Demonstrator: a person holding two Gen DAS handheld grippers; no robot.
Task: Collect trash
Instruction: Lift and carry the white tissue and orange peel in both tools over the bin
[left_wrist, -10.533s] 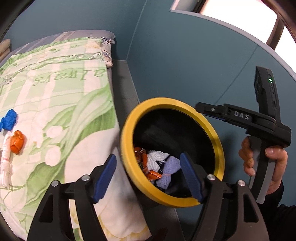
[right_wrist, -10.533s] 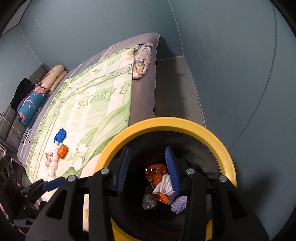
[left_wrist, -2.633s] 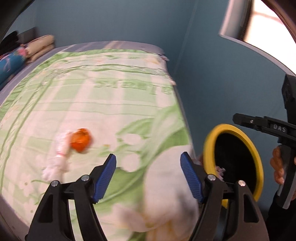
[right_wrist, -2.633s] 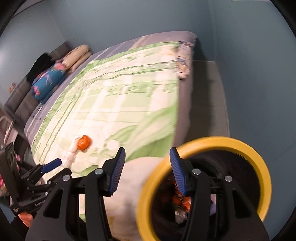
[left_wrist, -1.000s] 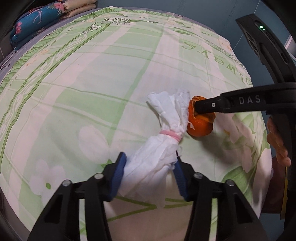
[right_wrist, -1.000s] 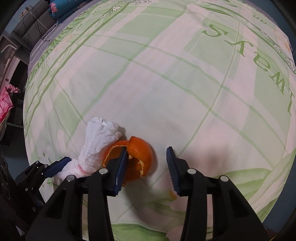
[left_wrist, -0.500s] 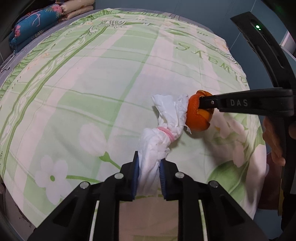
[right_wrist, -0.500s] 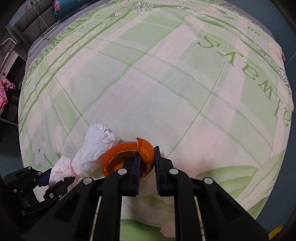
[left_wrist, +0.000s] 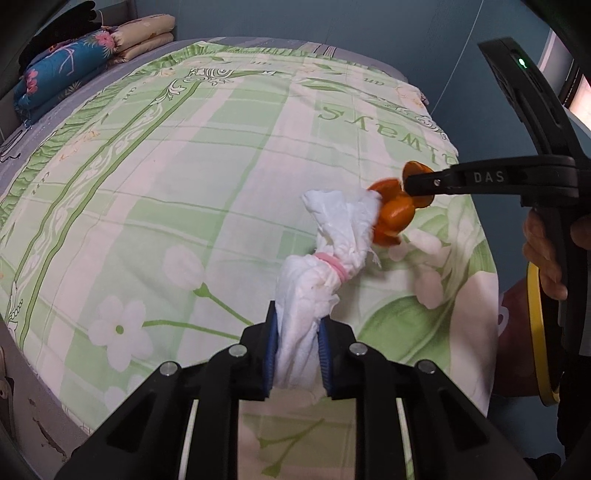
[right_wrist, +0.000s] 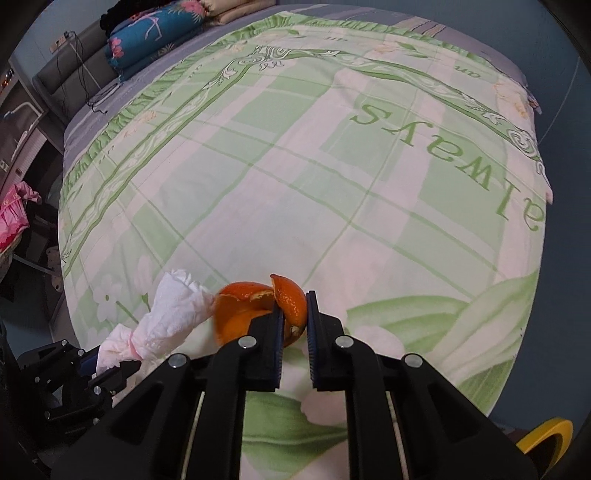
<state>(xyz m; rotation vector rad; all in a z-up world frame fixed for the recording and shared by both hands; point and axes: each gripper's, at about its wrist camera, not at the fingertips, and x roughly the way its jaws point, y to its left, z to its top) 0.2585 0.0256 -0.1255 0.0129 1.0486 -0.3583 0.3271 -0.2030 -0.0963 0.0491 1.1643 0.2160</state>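
Observation:
My left gripper is shut on a white tissue bundle tied with a pink band and holds it above the bed. The bundle also shows in the right wrist view. My right gripper is shut on an orange peel, lifted off the bedspread; it shows in the left wrist view at the tip of the right gripper. The yellow rim of the trash bin shows at the right edge, mostly hidden behind the right hand, and at the lower right in the right wrist view.
The bed carries a green and white floral bedspread. Folded blankets and pillows lie at its far left end. A blue wall runs behind the bed. Furniture and a pink cloth stand at the left of the bed.
Both grippers closed, the left on the tissue bundle and the right on the orange peel, and have since lifted them off the bedspread. The view now sits higher over the bed.

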